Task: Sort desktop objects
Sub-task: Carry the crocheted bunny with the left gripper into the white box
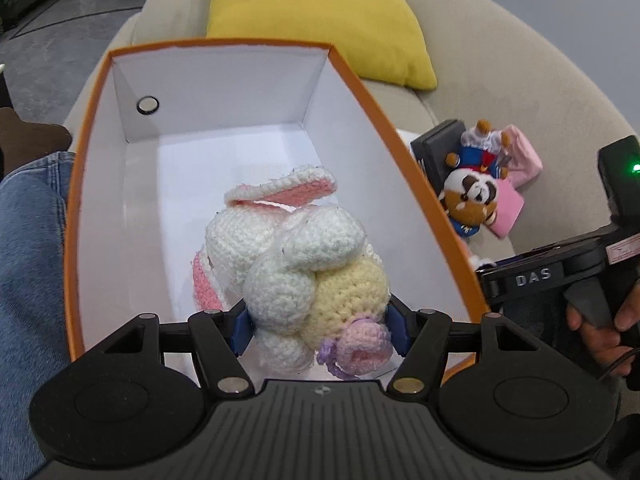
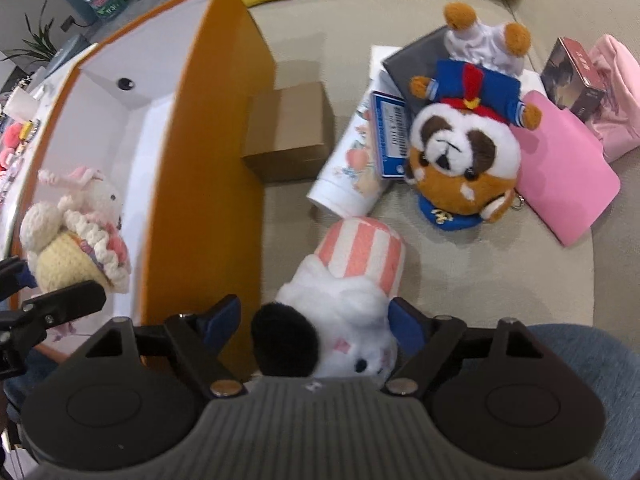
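Leftmost, a denim-clad leg point(image 1: 28, 248) borders the orange box point(image 1: 76, 184), whose white inside is open to the top. Over the near end of that box the left gripper point(image 1: 320, 326) points steeply downward, its blue pads clamped on either side of the crocheted bunny point(image 1: 304, 264). The bunny's long axis runs away from the camera: its yellow body and pink-and-lilac trim sit between the pads, the white head lies farther in, and a pink-lined ear point(image 1: 288, 186) points toward the box's far wall. Whether the toy touches the box floor cannot be told.

Right of the box, on the beige sofa cushion point(image 2: 460, 280), the right gripper point(image 2: 316, 326) also tilts steeply down. Its fingers stand wide apart on either side of a white plush toy point(image 2: 344, 316) with a black ear; neither pad visibly presses on it. That toy lies lengthwise away from the camera, head nearest, its pink-and-white striped part point(image 2: 360, 252) pointing toward the pile beyond. In the left wrist view a hand point(image 1: 600, 320) grips this gripper's handle.

Farther right lie a brown cardboard box point(image 2: 292, 132), a printed white cup point(image 2: 352, 176) on its side, a brown-and-white plush in blue uniform point(image 2: 460, 152), and a pink pouch point(image 2: 564, 176).
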